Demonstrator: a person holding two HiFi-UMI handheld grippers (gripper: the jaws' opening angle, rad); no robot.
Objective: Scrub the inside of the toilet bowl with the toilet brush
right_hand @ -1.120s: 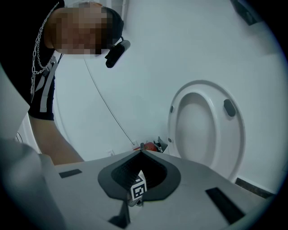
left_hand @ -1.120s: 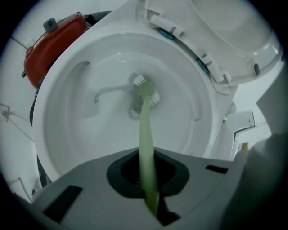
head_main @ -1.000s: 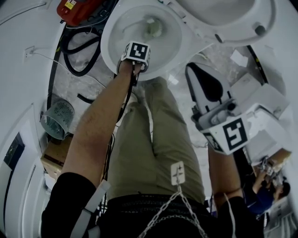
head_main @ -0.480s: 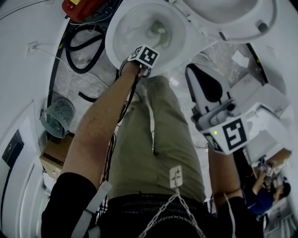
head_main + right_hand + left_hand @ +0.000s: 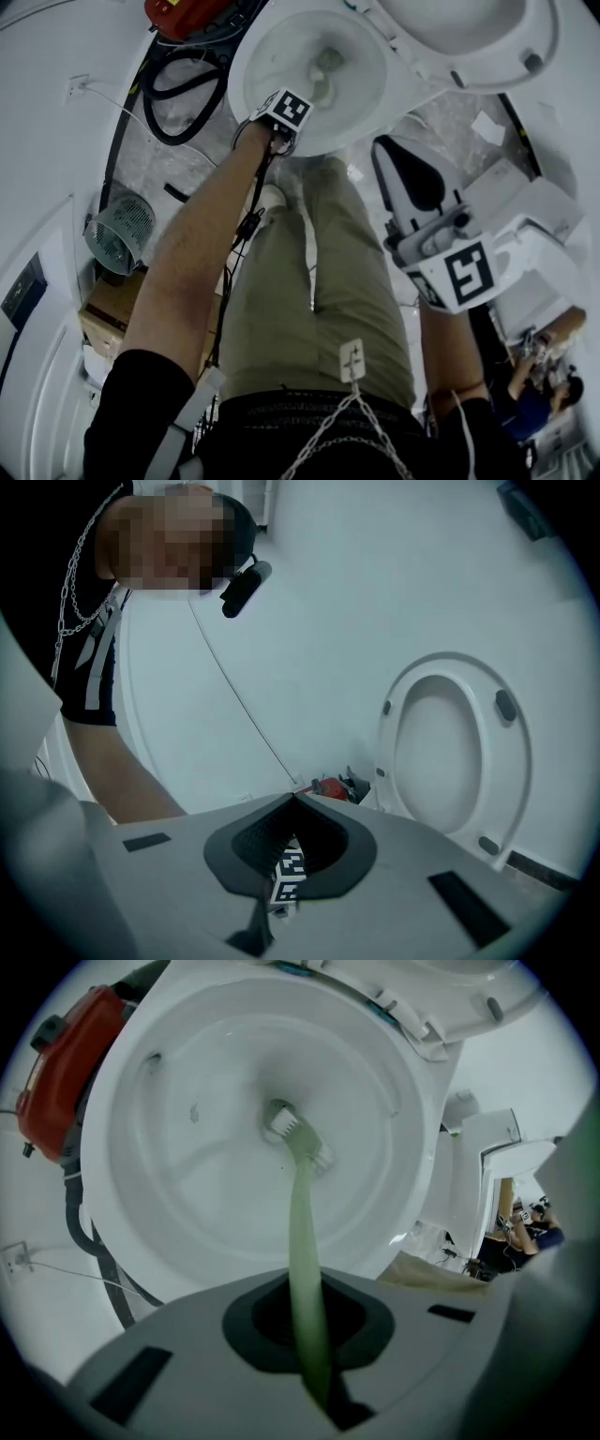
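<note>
The white toilet bowl [image 5: 272, 56] lies at the top of the head view, its seat and lid [image 5: 469, 37] raised. My left gripper [image 5: 289, 103] hovers over the bowl's near rim, shut on the pale green toilet brush [image 5: 302, 1241]. The handle runs from the jaws down into the bowl [image 5: 187, 1194], and the white bristle head [image 5: 296, 1136] rests against the bottom near the drain. My right gripper [image 5: 401, 164] is held up at the right, away from the bowl, shut with nothing in it. In the right gripper view the right gripper [image 5: 292, 841] faces the wall and the raised seat [image 5: 459, 752].
A red appliance [image 5: 183, 14] and a black hose [image 5: 183, 94] lie left of the bowl. A wire basket [image 5: 122, 230] and a cardboard box [image 5: 108, 314] stand by the left wall. White cabinets [image 5: 534, 216] crowd the right, with people [image 5: 539, 375] beyond.
The left gripper has shifted a little along the bowl's near rim, and the brush head has moved across the bottom of the bowl. The right gripper has stayed put.
</note>
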